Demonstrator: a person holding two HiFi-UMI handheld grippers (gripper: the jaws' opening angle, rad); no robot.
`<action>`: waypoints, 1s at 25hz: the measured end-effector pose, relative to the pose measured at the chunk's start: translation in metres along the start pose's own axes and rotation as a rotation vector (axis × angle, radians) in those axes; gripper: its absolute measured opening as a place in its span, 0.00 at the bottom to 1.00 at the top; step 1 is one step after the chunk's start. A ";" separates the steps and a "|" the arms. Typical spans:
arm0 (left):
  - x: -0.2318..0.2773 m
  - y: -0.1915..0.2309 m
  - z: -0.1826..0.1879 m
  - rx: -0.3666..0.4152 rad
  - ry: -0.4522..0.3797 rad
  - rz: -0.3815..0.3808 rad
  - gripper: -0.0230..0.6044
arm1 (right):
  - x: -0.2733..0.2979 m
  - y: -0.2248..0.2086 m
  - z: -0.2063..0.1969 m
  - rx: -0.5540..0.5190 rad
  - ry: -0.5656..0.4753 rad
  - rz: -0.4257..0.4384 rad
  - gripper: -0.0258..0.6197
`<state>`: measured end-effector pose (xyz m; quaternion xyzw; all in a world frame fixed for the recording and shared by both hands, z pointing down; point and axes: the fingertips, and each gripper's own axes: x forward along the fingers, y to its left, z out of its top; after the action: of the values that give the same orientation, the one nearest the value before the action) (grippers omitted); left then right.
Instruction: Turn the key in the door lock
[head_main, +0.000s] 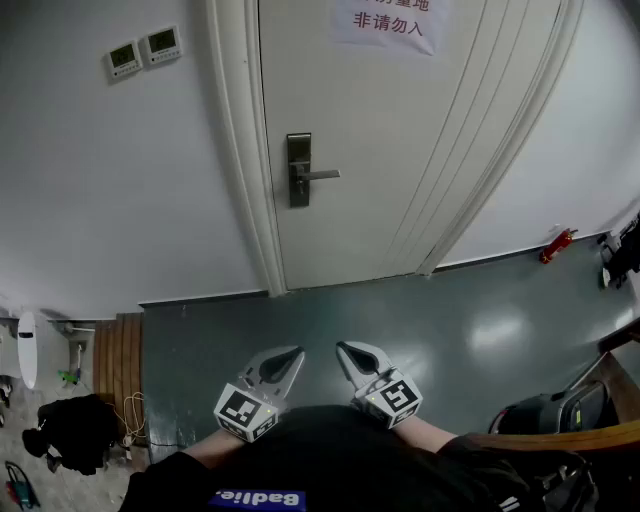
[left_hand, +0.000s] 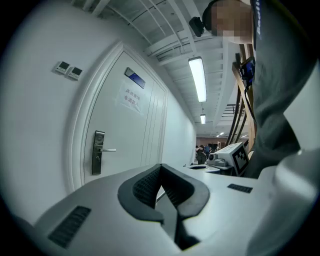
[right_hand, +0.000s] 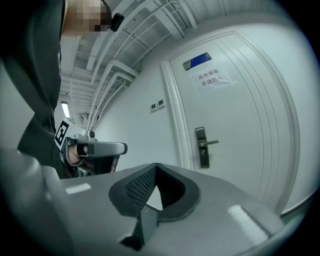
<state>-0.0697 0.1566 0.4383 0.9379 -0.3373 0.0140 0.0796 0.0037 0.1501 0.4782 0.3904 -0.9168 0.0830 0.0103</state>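
Observation:
A white door (head_main: 400, 150) stands shut ahead, with a dark lock plate and silver lever handle (head_main: 298, 170) at its left edge. The same lock plate shows small in the left gripper view (left_hand: 98, 152) and the right gripper view (right_hand: 202, 147). No key is visible at this distance. My left gripper (head_main: 294, 354) and right gripper (head_main: 344, 349) hang low by my waist, far from the door, tips pointing at it. Both are shut with nothing between the jaws, as the left gripper (left_hand: 161, 168) and the right gripper (right_hand: 156, 167) show close up.
Two small wall controllers (head_main: 143, 50) sit left of the door frame and a paper notice (head_main: 388, 22) is on the door. A red object (head_main: 556, 244) lies by the right wall. A wooden board (head_main: 118, 350) and black bag (head_main: 70, 430) are at left, dark equipment (head_main: 550, 410) at right.

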 end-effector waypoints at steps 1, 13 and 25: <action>0.001 -0.001 0.000 -0.001 0.001 -0.001 0.05 | 0.000 0.000 0.001 0.000 0.001 -0.001 0.03; 0.014 0.000 -0.003 0.015 0.020 0.016 0.05 | -0.004 -0.009 0.006 0.017 -0.011 0.005 0.03; 0.072 0.009 -0.007 0.117 0.072 0.185 0.05 | -0.042 -0.082 0.006 0.013 0.001 -0.002 0.03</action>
<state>-0.0195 0.1059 0.4520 0.9046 -0.4182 0.0747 0.0350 0.0921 0.1228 0.4802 0.3911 -0.9160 0.0892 0.0083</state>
